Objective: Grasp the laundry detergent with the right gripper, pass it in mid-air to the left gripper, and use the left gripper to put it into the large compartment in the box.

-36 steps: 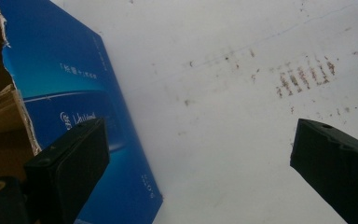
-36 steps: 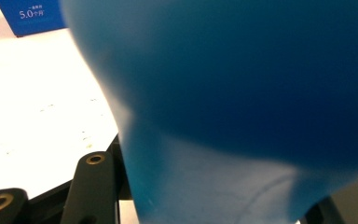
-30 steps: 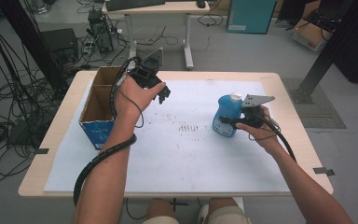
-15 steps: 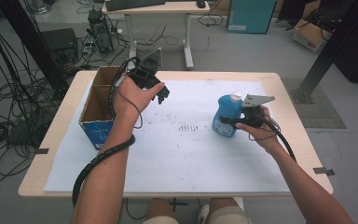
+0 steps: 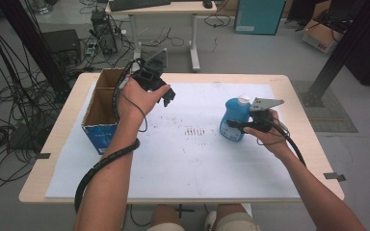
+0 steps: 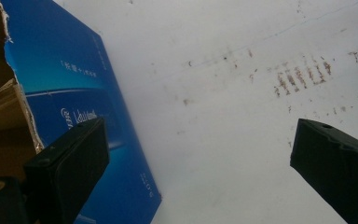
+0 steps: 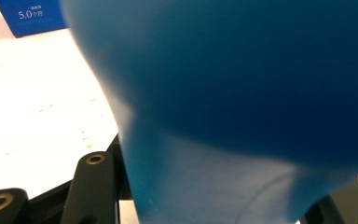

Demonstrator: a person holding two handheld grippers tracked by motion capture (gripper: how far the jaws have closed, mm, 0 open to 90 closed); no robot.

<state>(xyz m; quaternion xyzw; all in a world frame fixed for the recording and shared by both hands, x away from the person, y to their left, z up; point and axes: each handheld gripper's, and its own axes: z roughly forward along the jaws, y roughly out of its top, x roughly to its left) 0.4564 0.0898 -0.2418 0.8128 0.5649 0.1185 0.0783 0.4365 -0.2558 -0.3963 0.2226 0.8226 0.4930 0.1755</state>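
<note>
right gripper (image 5: 235, 126) clamped on blue bottle (image 5: 234, 117) standing right of centre on white mat (image 5: 188, 163); left gripper (image 5: 168, 96) spread empty beside cardboard box (image 5: 101, 113). looks like pick-up stage; next calls for straight lift, likely toward box.

My right gripper (image 5: 238, 126) presses so close to the blue bottle (image 7: 242, 93) that the bottle blurs and runs off my camera's top, right and bottom edges, hiding my jaw tips behind it. Beside the bottle, the blue box (image 7: 30, 16) is cut off by the top edge, its print mostly unreadable.
</note>
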